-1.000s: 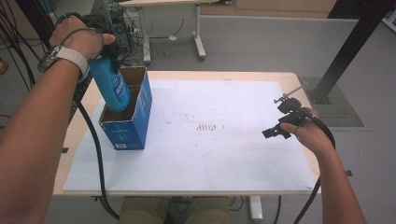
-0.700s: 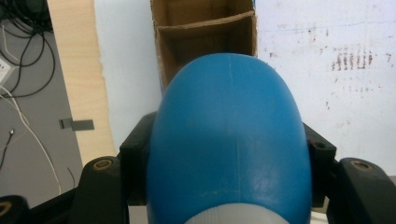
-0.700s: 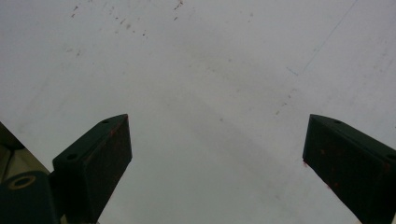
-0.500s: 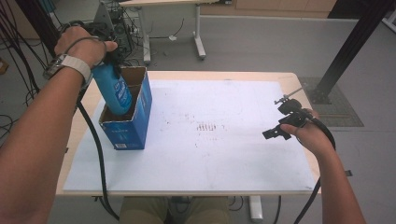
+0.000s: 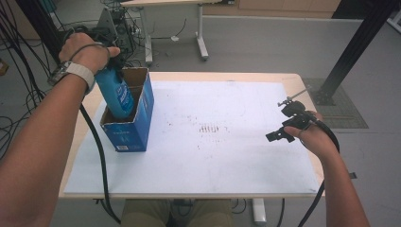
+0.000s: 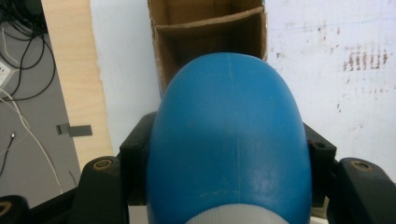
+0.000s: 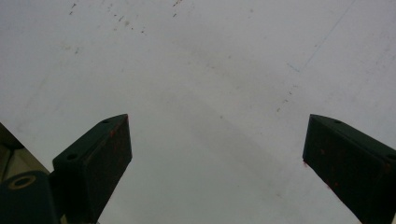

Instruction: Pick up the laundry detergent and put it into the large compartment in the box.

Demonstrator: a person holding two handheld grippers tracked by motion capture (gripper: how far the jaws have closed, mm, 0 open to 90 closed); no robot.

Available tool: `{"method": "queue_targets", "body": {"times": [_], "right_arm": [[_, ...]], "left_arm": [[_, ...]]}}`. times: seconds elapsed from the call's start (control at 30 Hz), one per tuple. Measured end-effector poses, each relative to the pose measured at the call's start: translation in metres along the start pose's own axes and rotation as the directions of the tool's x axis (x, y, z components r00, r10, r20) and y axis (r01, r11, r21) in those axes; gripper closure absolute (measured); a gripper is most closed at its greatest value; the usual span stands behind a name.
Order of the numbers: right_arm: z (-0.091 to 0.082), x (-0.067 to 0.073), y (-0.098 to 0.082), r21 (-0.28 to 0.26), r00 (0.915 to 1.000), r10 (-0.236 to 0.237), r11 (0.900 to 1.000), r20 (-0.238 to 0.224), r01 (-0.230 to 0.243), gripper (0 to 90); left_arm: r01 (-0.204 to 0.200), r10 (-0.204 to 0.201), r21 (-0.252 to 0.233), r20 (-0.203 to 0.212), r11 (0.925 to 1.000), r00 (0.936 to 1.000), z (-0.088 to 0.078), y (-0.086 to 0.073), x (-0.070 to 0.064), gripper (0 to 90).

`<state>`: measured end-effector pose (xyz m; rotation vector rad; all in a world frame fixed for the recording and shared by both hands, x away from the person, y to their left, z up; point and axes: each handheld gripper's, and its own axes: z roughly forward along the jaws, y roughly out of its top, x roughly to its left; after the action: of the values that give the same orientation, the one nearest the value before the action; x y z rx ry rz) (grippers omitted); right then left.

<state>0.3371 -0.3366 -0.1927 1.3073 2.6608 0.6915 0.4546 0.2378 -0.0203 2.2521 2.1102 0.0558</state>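
Note:
A blue bottle [image 5: 116, 93] stands tilted with its lower end inside an open blue cardboard box [image 5: 137, 125] at the table's left. My left gripper [image 5: 113, 59] is shut on the bottle's upper part, under the person's hand. In the left gripper view the bottle's rounded blue body [image 6: 229, 140] sits between the black jaws, with the box's brown divided inside [image 6: 210, 28] beyond it. My right gripper [image 5: 283, 133] hovers low at the table's right side. Its jaws stand wide apart with nothing between them [image 7: 215, 140].
A white sheet [image 5: 227, 156] with faint brown marks covers most of the wooden table [image 5: 79, 142]. Cables trail from both grippers off the near edge. Another desk's legs and more cables stand on the floor behind the table.
The left hand has shifted slightly right and lowered the bottle a little deeper into the box. The right gripper has stayed where it was.

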Motion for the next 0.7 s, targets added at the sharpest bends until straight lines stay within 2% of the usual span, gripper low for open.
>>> {"method": "queue_targets", "body": {"times": [0.7], "right_arm": [[0.001,-0.002,-0.004,0.004,0.9999,0.01,1.0,-0.001,-0.01,8.0]], "left_arm": [[-0.009,0.008,0.012,0.007,0.9999,0.9999,0.024,0.003,0.002,38.3]]}}
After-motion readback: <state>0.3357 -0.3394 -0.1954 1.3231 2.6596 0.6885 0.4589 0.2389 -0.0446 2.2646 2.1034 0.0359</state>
